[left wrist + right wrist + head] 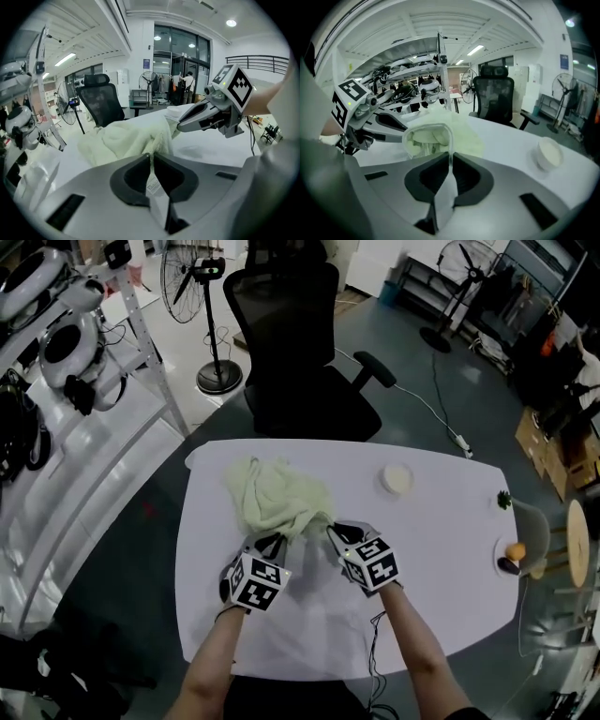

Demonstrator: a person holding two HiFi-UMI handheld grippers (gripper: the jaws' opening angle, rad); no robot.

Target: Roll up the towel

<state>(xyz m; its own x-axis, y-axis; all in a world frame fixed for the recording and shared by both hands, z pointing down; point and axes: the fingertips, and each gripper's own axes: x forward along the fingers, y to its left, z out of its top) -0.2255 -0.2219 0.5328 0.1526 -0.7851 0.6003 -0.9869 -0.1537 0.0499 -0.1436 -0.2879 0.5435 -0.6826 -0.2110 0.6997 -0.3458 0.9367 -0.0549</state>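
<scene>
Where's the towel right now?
Head view: towel bunched left of centre on the white table, near edge pinched by left gripper and right gripper, bowl to its right.

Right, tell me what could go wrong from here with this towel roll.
1. The left gripper and the right gripper each pinch only a thin edge of the towel, so it may slip out when pulled.
2. The towel lies bunched, not flat, so a roll would likely come out lopsided.
3. The white bowl stands on the table near the towel; dragged cloth might nudge it.
</scene>
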